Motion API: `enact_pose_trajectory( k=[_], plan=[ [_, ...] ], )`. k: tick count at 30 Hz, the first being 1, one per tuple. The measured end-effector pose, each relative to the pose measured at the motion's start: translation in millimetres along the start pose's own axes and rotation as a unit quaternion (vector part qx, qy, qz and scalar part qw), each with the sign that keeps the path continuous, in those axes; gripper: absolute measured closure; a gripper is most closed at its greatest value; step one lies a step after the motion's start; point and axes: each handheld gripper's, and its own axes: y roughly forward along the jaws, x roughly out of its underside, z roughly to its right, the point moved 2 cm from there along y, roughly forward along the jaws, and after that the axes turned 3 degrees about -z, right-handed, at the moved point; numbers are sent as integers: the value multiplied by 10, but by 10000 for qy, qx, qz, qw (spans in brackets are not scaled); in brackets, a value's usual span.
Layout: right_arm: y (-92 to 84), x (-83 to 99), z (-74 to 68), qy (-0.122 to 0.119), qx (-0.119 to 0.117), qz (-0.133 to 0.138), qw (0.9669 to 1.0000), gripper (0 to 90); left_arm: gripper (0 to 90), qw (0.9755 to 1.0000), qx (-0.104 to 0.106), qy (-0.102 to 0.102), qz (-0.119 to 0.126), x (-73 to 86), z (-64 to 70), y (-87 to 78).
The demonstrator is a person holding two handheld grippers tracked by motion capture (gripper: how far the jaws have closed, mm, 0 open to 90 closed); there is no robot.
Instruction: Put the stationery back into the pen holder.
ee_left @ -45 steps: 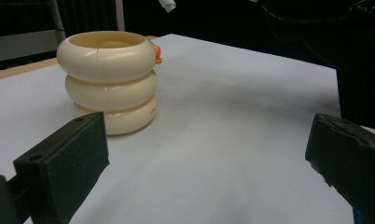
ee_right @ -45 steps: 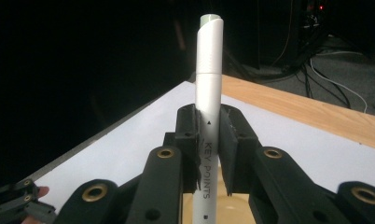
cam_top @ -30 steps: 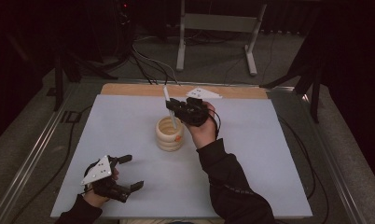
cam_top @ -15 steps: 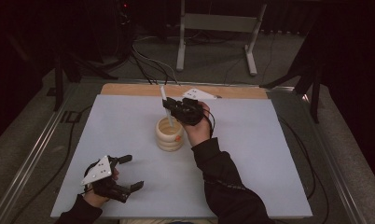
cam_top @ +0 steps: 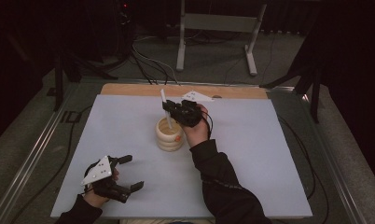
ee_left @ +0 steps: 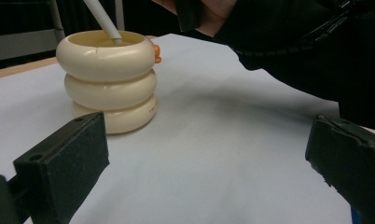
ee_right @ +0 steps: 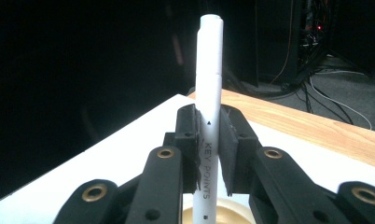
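Right tongs point(ee_right: 209, 154) grip pen point(ee_right: 209, 93), lettering legible

Dim, dark surroundings; lit tabletop, soft shadows.

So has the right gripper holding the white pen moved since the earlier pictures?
Yes. The right gripper with the white pen has come down toward the cream ringed holder, the pen's lower end now inside its opening.

a dark lab: white-topped table point(cam_top: 251, 154), floor cables point(cam_top: 148, 65), metal stand point(cam_top: 218, 28), equipment racks behind.
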Motion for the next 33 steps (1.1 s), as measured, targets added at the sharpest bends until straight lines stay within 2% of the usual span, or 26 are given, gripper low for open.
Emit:
enact_pose_trajectory(
  k=[10, 14, 20, 21, 23, 29, 33],
  plan=[
    [40, 117, 55, 112, 94, -230, 9996, 777, 0, 10000, 2, -8, 6, 3, 1, 7],
    [43, 163, 75, 162, 62, -280, 9995, 778, 0, 10000, 2, -5, 3, 3, 1, 7],
    [18, 205, 74, 124, 99, -306, 9994, 777, 0, 10000, 4, -15, 12, 3, 2, 9],
    [17, 213, 77, 135, 12, -333, 9994, 777, 0, 10000, 2, -12, 9, 3, 2, 9],
    [15, 245, 80, 64, -9, -434, 9990, 778, 0, 10000, 2, -4, 0, 4, 1, 10],
    [-3, 305, 91, -40, -71, -502, 9987, 777, 0, 10000, 4, -8, -3, 6, -2, 10],
    [-2, 353, 101, -44, -166, -612, 9980, 774, 0, 10000, 13, -20, -13, 8, 1, 14]
  ],
)
